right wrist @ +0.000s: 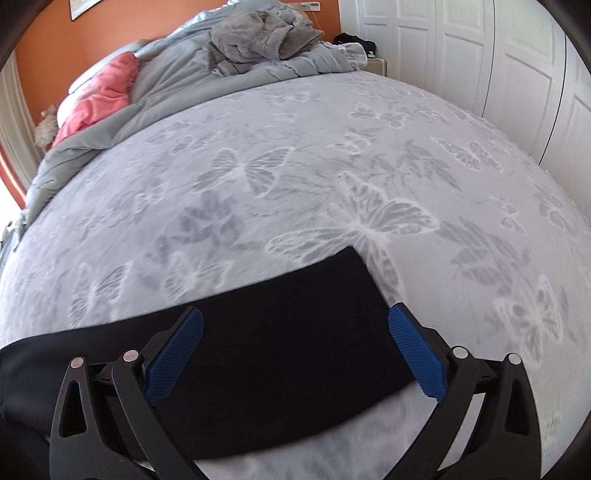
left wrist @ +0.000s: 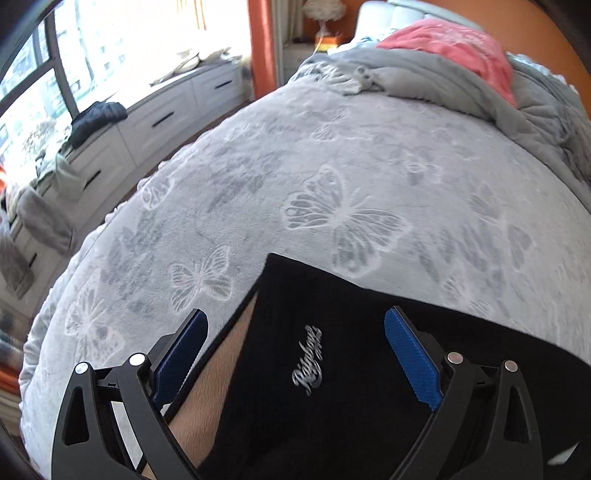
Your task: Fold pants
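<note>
Black pants [left wrist: 332,369] with a silver script logo [left wrist: 308,360] lie flat on the butterfly-patterned bed cover [left wrist: 332,184]. In the left wrist view a tan lining strip [left wrist: 210,387] shows along their left edge. My left gripper [left wrist: 295,325] is open, hovering over this end, its blue pads on either side of the logo. In the right wrist view the other end of the pants [right wrist: 277,332] lies as a dark rectangle on the cover [right wrist: 295,166]. My right gripper [right wrist: 295,325] is open above it, with the right finger at the pants' right edge.
A grey duvet [left wrist: 443,81] with a pink pillow [left wrist: 454,44] is bunched at the head of the bed, with a grey garment [right wrist: 258,33] on it. White drawers [left wrist: 166,118] under a window stand left of the bed. White closet doors [right wrist: 498,74] stand on the right.
</note>
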The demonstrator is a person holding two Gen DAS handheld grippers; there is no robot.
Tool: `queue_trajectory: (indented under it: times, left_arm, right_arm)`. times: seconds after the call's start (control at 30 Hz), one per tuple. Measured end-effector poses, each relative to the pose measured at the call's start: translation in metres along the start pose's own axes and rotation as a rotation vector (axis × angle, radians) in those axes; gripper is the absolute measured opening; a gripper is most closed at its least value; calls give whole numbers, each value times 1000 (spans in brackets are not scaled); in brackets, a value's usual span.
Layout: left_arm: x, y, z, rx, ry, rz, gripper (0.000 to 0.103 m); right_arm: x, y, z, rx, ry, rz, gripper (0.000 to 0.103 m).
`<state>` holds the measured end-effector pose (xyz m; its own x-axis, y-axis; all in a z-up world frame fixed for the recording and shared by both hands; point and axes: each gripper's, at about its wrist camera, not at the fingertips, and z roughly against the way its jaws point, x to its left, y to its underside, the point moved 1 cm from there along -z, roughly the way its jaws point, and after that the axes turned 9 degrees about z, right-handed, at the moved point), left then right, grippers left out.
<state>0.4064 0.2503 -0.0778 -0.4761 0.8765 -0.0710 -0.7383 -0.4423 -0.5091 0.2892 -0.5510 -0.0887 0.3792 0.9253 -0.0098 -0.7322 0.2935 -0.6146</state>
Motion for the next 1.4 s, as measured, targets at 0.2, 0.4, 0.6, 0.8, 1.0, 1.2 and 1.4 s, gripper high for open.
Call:
queue_trajectory:
  times: [0.2,0.4,0.6,0.8,1.0,1.2,1.4]
  left_arm:
    - [8,-7,-52,95,88,78,83]
    - [16,-9,-29,91,184,111,24]
    - [36,-1,72,-8,343,95,20]
    - [94,54,180,-33,460,35,20]
    - [148,141,184,72,430,41,9]
    - [174,221,133,228,434,79,7]
    - [184,220,164,191,495,289,74]
  right_arm:
    - [2,-5,-37,29,-15,29,96]
    - [14,-4,-16,4,-74,59,2]
    - [0,-5,92,-166,-123,96,0]
    - [-41,44,202,-251,-109,144,0]
    - [-52,117,213,-176,-135,114,0]
    - [-15,161,187,-66,-190,105,3]
    - [24,139,174,-54,-209,116,47]
